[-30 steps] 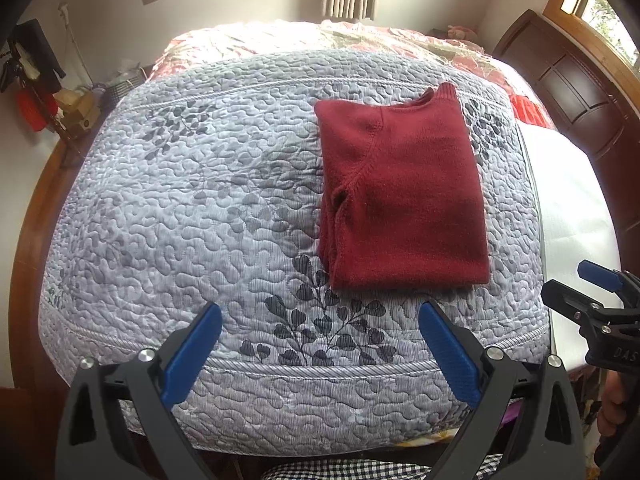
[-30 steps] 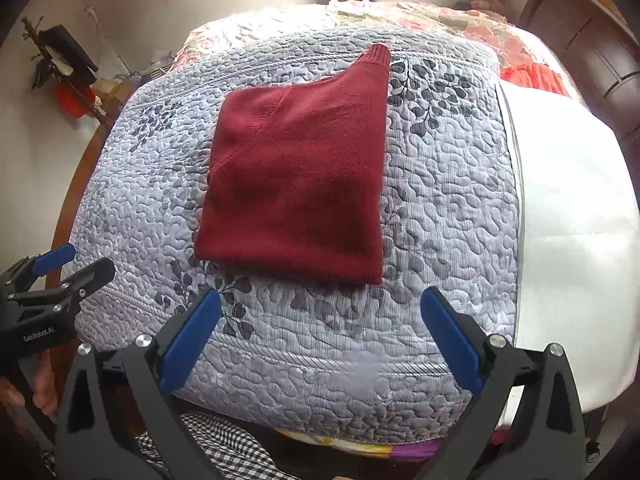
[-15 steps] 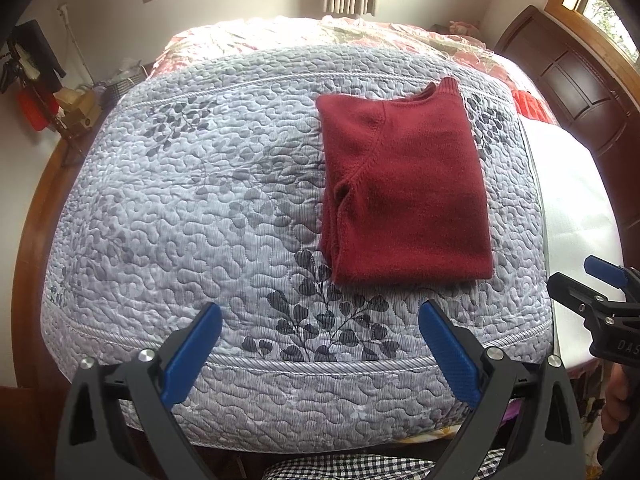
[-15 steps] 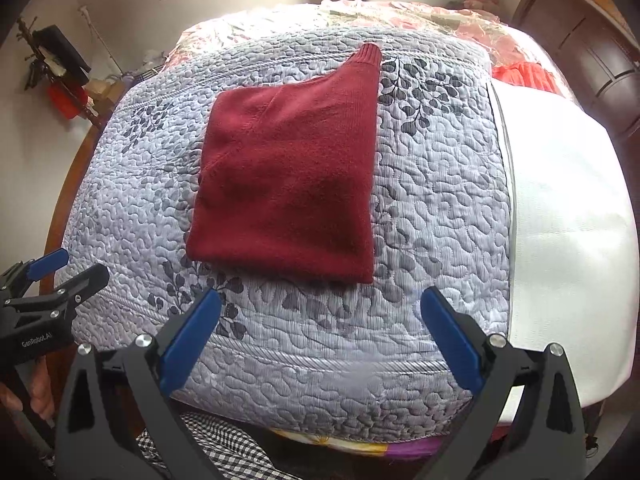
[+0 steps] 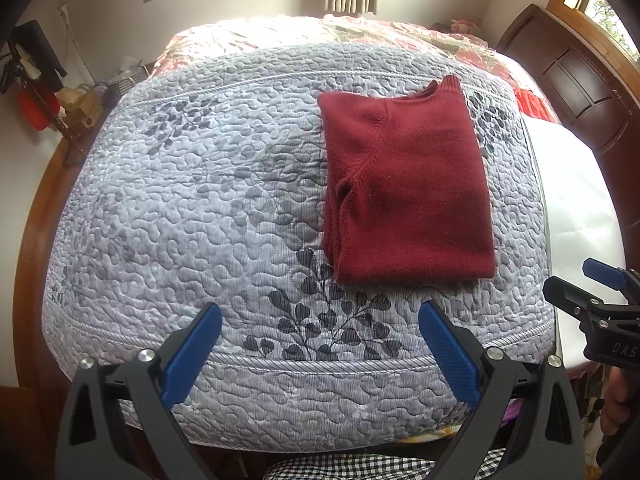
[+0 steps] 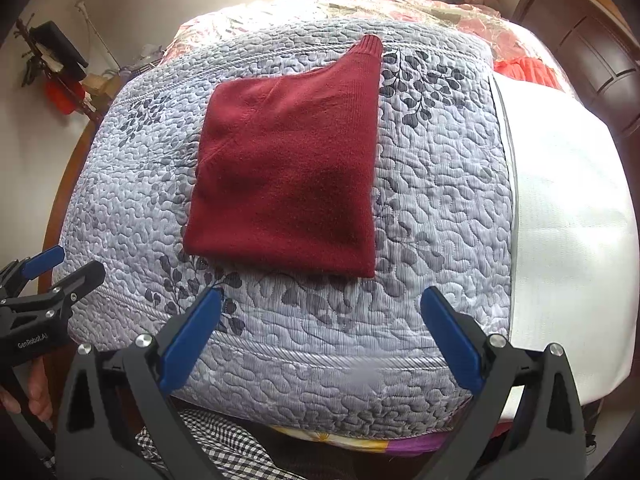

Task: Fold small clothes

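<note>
Lying lengthwise away from both claws, the folded red sweater (image 5: 408,184) rests on the quilt (image 5: 200,208); right gripper (image 6: 320,336) seems nearer, left gripper (image 5: 320,344) equally spread, empty

Home bedroom: quilted bed (image 5: 208,208), wooden headboard (image 5: 576,92).

Left gripper (image 6: 52,276) — "GenRobot.AI"; right gripper (image 5: 588,292) — "DAS".
</note>
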### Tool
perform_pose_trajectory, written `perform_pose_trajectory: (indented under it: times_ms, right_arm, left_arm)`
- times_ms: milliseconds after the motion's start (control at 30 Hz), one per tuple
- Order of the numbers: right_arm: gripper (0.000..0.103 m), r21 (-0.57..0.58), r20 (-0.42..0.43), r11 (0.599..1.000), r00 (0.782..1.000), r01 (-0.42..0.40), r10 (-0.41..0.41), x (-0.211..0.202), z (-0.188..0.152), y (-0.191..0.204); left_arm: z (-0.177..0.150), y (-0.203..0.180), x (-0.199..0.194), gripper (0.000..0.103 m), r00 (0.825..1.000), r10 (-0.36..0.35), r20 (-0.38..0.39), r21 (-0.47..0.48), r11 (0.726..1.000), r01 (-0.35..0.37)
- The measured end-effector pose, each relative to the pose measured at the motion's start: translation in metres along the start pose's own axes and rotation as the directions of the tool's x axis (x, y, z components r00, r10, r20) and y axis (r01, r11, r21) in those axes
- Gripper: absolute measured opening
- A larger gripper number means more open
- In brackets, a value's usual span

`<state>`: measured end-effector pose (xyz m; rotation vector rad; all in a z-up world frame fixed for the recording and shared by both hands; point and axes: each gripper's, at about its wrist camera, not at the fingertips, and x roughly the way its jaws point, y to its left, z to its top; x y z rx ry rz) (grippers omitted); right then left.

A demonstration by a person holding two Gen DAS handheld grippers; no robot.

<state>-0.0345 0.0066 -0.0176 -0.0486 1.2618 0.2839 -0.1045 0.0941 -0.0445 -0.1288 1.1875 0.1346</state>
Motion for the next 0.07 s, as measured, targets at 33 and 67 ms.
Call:
perform_pose_trajectory:
  times_ms: [33,67]
  right_arm:
    - [0.099,-0.001,0.0,1.0,1.0,-0.001,0.001,0.0,-0.0003,0.0003]
    - [0.099,-0.002,0.001,1.0,1.0,-0.002,0.002,0.0001,-0.0005,0.0007]
  left_arm:
    - [0.0002,0.0,-0.0002,0.099,1.0,0.001,0.001,0.0,1.0,-0.001]
    - [0.0005,0.0001,-0.0004,0.099,1.0,0.001,0.001,0.001,1.0,-0.001]
